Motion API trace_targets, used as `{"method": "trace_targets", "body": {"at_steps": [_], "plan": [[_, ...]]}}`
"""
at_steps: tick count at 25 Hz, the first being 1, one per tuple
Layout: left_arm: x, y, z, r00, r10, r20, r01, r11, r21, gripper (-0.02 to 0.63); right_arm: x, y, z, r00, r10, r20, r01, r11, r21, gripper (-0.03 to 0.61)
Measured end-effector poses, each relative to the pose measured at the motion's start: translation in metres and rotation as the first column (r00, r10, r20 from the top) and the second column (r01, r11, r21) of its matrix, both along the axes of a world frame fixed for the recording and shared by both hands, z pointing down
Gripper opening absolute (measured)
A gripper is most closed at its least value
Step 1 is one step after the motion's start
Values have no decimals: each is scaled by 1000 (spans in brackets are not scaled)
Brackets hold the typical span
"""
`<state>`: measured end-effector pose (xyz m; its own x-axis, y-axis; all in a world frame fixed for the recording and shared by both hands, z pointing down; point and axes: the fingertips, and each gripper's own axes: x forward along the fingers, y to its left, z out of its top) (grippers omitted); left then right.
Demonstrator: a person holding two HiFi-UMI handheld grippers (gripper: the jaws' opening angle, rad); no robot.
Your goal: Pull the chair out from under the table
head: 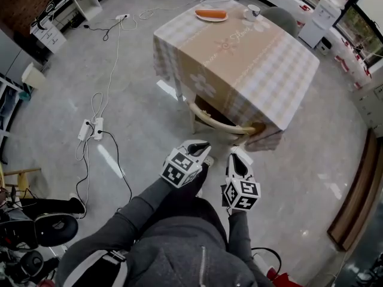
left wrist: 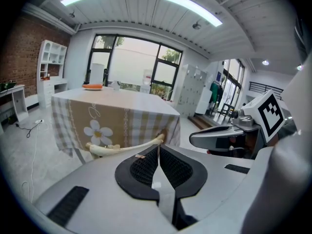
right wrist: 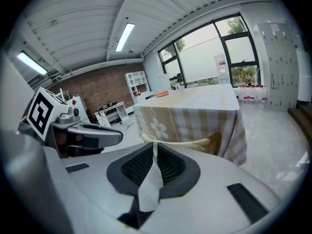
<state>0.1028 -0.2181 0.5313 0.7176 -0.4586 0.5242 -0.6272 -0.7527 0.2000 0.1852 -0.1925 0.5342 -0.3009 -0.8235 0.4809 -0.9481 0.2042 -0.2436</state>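
Nearest: left gripper (head: 202, 148) and right gripper (head: 237, 154), jaws pressed together, empty, short of the chair (head: 218, 123). Beyond: chair tucked under the cloth-covered table (head: 239, 58). Advice: open both, straddle the curved top rail evenly, grip firmly, then pull straight back.

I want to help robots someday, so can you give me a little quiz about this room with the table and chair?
1. True or false: the chair sits tucked under the table.
2. Pick one: the left gripper and right gripper are A) both open, B) both shut on nothing, C) shut on the chair.
3. Fill in: the orange food lies on a ____ near the cup.

Key: 1 true; 2 B; 3 plate.
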Motion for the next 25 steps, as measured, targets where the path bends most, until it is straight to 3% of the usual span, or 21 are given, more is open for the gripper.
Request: {"method": "trace_targets", "body": {"at_steps": [13,18,25], "plan": [[17,-62,7,1000,-11,12,11,1000,-25,9,13,-70,4,999,-48,0,48,999,-24,14],[17,-75,18,995,65,77,-63,998,-26,9,11,-90,4,991,-130,-30,129,991,-19,14],[20,-89,35,981,158,116,-150,986,-77,9,9,-111,19,975,-214,-50,209,973,-98,14]]}}
